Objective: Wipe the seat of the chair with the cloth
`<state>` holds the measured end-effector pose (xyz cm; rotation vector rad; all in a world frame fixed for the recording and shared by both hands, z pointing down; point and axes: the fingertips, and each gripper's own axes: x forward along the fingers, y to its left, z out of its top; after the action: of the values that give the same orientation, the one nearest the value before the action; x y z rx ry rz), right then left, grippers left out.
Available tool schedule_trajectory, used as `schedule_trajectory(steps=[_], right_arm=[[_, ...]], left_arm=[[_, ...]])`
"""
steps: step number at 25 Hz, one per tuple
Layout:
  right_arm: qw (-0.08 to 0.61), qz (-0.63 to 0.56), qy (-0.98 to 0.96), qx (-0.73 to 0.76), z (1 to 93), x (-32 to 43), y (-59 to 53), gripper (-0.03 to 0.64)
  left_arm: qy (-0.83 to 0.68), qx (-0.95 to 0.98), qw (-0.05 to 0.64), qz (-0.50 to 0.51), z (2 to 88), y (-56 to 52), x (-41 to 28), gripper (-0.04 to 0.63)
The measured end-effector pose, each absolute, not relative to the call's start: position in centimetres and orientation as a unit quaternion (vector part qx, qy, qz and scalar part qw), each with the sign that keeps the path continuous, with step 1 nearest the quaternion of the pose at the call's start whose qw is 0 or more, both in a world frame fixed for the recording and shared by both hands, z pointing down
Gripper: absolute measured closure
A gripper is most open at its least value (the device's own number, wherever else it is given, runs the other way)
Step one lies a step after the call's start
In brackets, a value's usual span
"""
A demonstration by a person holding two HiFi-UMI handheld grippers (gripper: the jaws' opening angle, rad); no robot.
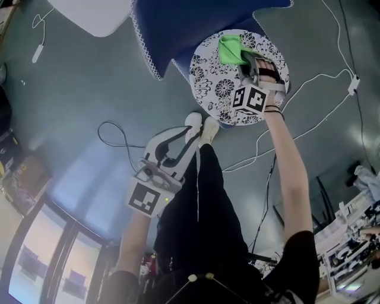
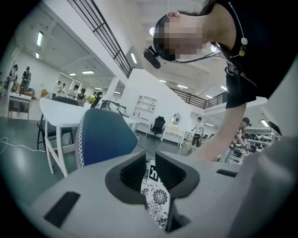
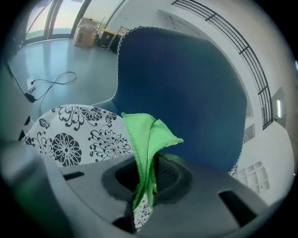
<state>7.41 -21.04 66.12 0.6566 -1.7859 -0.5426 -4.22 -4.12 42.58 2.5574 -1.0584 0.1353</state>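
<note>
Two jaws of my right gripper (image 3: 151, 174) pinch the green cloth (image 3: 146, 132) by its bunched middle, over the floral chair seat (image 3: 70, 135), far side; light, limp stuff, so I'd keep this grip. Left gripper (image 2: 150, 169) jaws slightly parted, empty

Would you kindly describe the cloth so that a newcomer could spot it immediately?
Find the chair with the blue backrest and round, black-and-white floral seat. At the seat's edge nearest that backrest, the right gripper pinches a bright green cloth, the only green thing there.
</note>
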Motion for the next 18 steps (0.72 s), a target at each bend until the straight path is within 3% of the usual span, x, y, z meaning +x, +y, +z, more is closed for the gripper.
schedule_trajectory(steps=[18], right_arm=[[0.58, -0.232, -0.744, 0.237, 71.9, 7.6, -22.5, 0.565]], left_arm=[[-0.372, 0.902, 0.202, 0.084, 44.9, -4.0, -3.6, 0.545]])
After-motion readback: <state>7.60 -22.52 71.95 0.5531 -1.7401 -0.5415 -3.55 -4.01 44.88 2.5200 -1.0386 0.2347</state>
